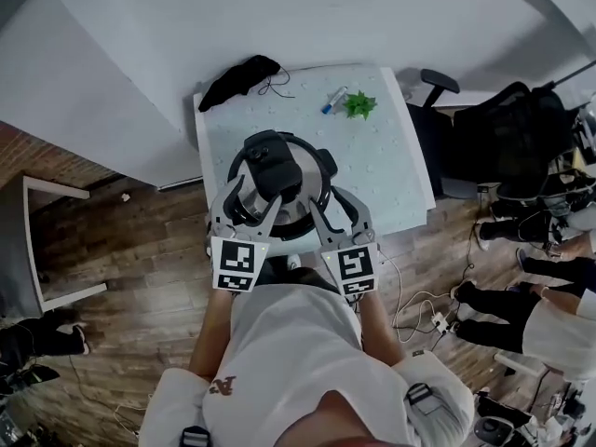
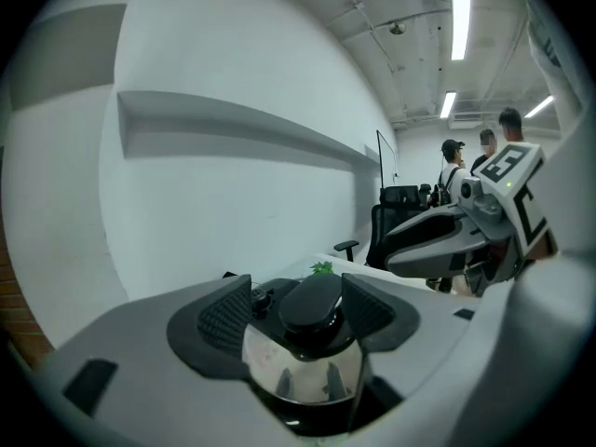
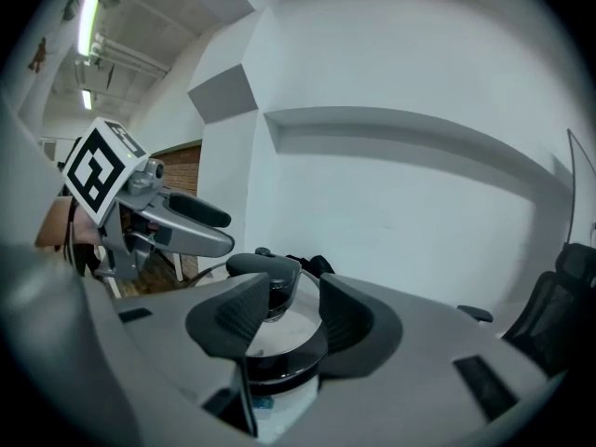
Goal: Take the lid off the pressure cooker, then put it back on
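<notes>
"Left gripper view, fingers?"

"Left gripper (image 2: 298, 313) spread, nothing pinched. Its pads (image 2: 223, 319) stand either side of the black handle (image 2: 312, 304) on the lid (image 2: 298, 366). Whether a pad touches the handle, can't tell."

"Right gripper view?"

"Same deal. Right gripper (image 3: 284, 313) has its jaws apart. Shiny steel lid shows in the gap, and the handle lies past the pads, toward the left one."

"Lid on or off?"

"On. Head view has it seated on the pressure cooker (image 1: 323, 168), handle running across the top. Both grippers come in from the near side, tips over the cooker's near edge, left one on the left, right one on the right, marker cubes toward the person."

"Where's the cooker?"

"Near end of the white table (image 1: 382, 170), close to the person's edge."

"Other stuff on it?"

"Far end: black cloth (image 1: 240, 77) hanging off the left corner, blue marker (image 1: 333, 101), small green plant sprig (image 1: 359, 105) just beside the marker. All well apart from the cooker."

"Around it?"

"Wood floor (image 1: 140, 250), black office chair (image 1: 438, 84) by the table's right corner, people standing off to the right."
</notes>
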`<move>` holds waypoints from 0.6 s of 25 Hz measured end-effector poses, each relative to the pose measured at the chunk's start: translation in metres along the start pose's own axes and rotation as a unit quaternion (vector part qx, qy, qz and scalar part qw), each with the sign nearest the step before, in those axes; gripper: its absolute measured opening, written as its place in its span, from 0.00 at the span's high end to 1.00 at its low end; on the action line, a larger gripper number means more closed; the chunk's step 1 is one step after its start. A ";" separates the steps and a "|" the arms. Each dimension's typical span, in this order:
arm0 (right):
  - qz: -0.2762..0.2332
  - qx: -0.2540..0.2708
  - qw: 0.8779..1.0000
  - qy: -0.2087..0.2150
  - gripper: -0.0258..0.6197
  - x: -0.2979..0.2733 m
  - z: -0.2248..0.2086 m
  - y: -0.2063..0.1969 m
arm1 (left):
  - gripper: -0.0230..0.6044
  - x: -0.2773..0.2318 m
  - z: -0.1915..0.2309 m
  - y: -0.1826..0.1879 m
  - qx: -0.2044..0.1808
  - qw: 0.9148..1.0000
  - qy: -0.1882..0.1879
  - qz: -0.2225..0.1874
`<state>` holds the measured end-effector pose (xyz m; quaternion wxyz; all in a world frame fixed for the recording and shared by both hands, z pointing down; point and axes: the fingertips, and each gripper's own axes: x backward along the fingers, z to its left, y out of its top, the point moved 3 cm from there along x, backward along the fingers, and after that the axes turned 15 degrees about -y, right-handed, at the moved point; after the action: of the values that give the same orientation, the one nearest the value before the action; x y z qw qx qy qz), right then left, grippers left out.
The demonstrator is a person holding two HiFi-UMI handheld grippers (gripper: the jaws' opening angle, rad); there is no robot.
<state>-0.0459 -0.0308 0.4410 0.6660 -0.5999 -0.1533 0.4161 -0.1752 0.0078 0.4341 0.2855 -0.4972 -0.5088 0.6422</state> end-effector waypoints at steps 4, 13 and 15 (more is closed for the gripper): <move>-0.019 -0.007 1.000 0.018 0.70 0.009 0.001 0.001 | 0.49 0.021 -0.013 -0.007 0.010 0.999 0.033 0.003; -0.043 -0.006 0.998 0.052 0.70 0.026 0.016 0.003 | 0.52 0.053 -0.029 -0.016 0.024 0.997 0.078 -0.013; -0.044 -0.004 0.997 0.056 0.70 0.027 0.018 0.003 | 0.52 0.056 -0.030 -0.017 0.025 0.996 0.084 -0.013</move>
<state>-0.0432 0.0013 0.4346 0.6892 -0.6174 -0.1434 0.3511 -0.1688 0.0729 0.4306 0.3479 -0.5353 -0.4737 0.6067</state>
